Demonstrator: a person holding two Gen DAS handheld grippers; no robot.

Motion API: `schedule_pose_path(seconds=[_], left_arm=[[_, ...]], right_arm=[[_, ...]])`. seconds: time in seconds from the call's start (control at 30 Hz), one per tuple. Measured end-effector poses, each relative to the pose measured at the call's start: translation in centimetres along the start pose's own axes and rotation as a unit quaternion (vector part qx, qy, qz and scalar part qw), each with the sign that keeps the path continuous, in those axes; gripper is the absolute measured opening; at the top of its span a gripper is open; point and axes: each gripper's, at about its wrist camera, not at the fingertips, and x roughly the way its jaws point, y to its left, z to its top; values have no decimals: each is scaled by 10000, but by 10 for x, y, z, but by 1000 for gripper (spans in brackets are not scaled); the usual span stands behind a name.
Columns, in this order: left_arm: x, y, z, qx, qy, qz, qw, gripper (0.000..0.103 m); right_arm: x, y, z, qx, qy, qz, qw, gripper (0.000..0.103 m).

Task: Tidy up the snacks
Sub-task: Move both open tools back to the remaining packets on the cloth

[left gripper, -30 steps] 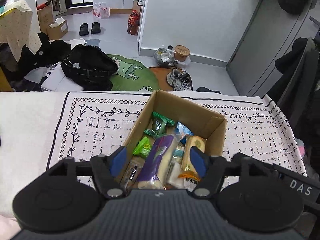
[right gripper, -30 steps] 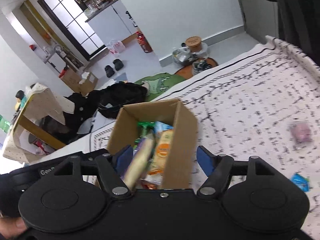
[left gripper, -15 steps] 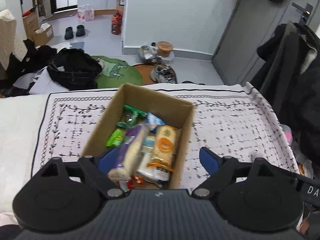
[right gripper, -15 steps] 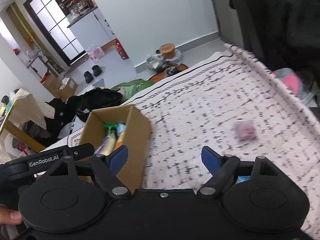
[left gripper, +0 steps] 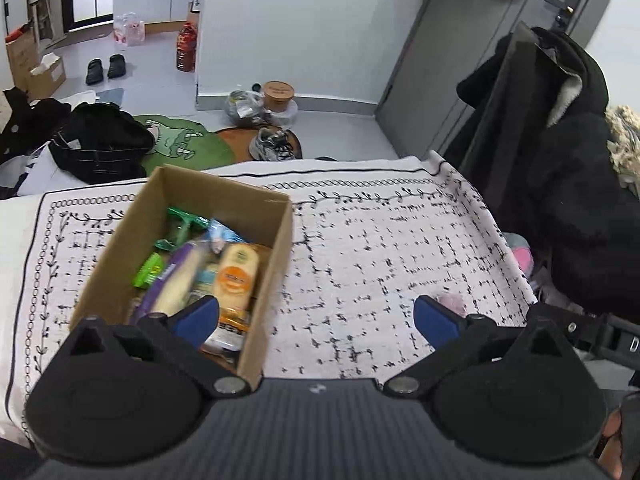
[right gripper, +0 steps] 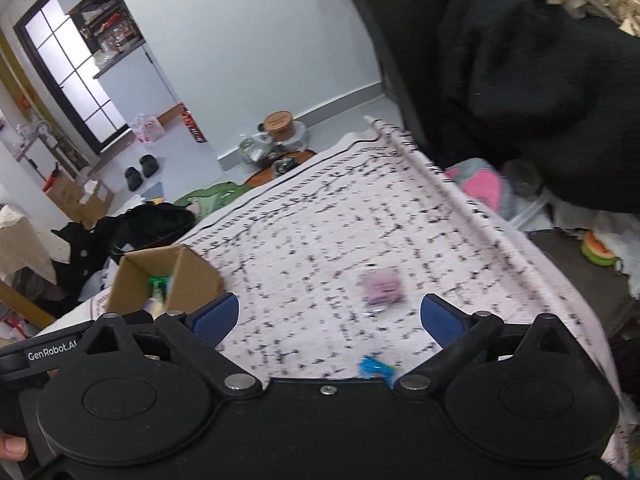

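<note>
A brown cardboard box [left gripper: 276, 256] sits on the patterned white cloth and holds several snack packs, among them a purple one [left gripper: 172, 284] and an orange-labelled one [left gripper: 234, 280]. My left gripper [left gripper: 316, 316] is open and empty, just right of the box's near corner. My right gripper [right gripper: 328, 316] is open and empty above the cloth. A pink snack pack [right gripper: 382, 286] lies ahead of it between the fingers, and a small blue wrapper [right gripper: 374, 366] lies close under it. The box also shows in the right wrist view [right gripper: 192, 276] at the left. The pink pack peeks past the left gripper's right finger [left gripper: 452, 304].
The cloth-covered table [left gripper: 380, 240] ends at a rolled edge on the right [right gripper: 472, 216]. Dark coats hang beside it [left gripper: 560, 160]. Beyond the far edge the floor holds a black bag [left gripper: 100, 144], shoes [left gripper: 272, 144] and a green mat.
Both grippers have swung right, away from over the box. The pink pack and blue wrapper have come closer in the right wrist view. Both stay open.
</note>
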Motion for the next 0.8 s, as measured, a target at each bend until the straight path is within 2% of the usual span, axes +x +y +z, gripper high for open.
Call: schedule_pose_path(seconds=[0.13,0.33,0.8], left_arm=[[6,-11,-7,80,124,-102,9998,103],[13,-35,-18,300,296,-254,9988,103],[33,-82,-54,877,498,-259,9946,100]], right_arm=[[-4,-13,-4,-25,75,-241,9997,98],[-6,-34,-11,141,193,-239,9994,98],[6,-76,-26,829,398,73,9957,98]])
